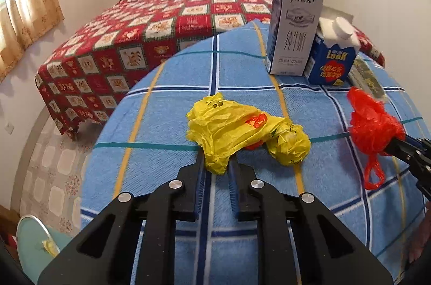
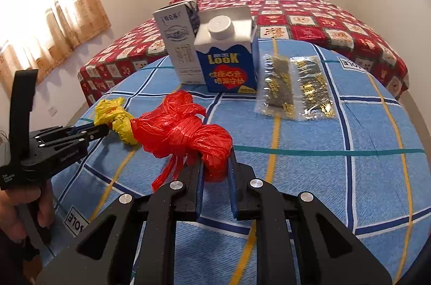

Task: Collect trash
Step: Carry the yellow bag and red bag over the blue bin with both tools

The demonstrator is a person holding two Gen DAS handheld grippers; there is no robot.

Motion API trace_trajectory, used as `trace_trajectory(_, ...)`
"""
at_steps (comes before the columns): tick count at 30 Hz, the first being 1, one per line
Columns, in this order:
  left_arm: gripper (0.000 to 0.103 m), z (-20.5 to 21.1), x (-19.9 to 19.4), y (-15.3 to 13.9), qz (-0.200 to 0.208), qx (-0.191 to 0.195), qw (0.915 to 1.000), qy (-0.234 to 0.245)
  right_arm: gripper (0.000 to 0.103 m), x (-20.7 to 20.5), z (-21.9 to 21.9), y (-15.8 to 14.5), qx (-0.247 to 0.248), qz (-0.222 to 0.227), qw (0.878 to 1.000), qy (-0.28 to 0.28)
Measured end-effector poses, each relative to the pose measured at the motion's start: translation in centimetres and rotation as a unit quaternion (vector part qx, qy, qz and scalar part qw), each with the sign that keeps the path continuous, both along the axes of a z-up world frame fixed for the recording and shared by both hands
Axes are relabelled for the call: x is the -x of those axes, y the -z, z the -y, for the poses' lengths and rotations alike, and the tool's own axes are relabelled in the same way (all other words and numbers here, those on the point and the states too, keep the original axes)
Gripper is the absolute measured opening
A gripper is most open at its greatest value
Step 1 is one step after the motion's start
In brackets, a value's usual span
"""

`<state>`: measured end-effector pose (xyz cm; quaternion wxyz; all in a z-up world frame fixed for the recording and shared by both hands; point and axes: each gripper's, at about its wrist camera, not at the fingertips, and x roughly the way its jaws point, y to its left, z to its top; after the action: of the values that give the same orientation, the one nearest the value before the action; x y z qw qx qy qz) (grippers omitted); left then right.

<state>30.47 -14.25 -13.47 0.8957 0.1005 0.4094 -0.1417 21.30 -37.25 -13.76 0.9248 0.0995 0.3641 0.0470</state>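
Observation:
A crumpled yellow plastic bag [image 1: 242,129] lies on the blue checked cloth [image 1: 167,123]. My left gripper [image 1: 216,164] is shut on its near end. It also shows in the right wrist view [image 2: 115,115], with the left gripper [image 2: 102,130] at it. My right gripper [image 2: 215,164] is shut on a knotted red plastic bag [image 2: 183,131], which also shows at the right of the left wrist view [image 1: 374,123]. A grey milk carton [image 2: 180,42], a blue Look carton [image 2: 229,56] and a clear wrapper with gold print [image 2: 293,85] are on the cloth behind.
A bed with a red patterned cover [image 1: 161,24] stands behind the table. A pale green bin with a yellow scrap in it [image 1: 35,244] sits on the floor at the lower left. Curtained windows [image 2: 40,16] are on the left wall.

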Motion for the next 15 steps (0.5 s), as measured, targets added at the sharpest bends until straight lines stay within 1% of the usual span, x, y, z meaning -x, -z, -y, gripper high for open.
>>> trace_trajectory(3,0.016,-1.4,1.3,-0.8,0.010,0.001,0.9999,-0.007,0.016,0.3,-0.7,-0.4,0.003,0.005,1.000,-0.008)
trace_trajectory(7,0.016,-4.1,3.2,-1.7,0.022,-0.002,0.9993,-0.029,0.016,0.7,-2.1,-0.9,0.003,0.011,1.000,-0.024)
trace_trajectory(8,0.016,-5.2,3.9,-1.8,0.025,-0.002,0.9989,-0.040,0.016,0.8,-2.5,-1.0,0.003,0.012,1.000,-0.028)
trace_trajectory(15,0.016,-10.7,7.0,-2.2,0.033,0.001,0.9961,-0.081,0.016,1.7,-6.5,-1.9,0.006,0.024,0.998,-0.065)
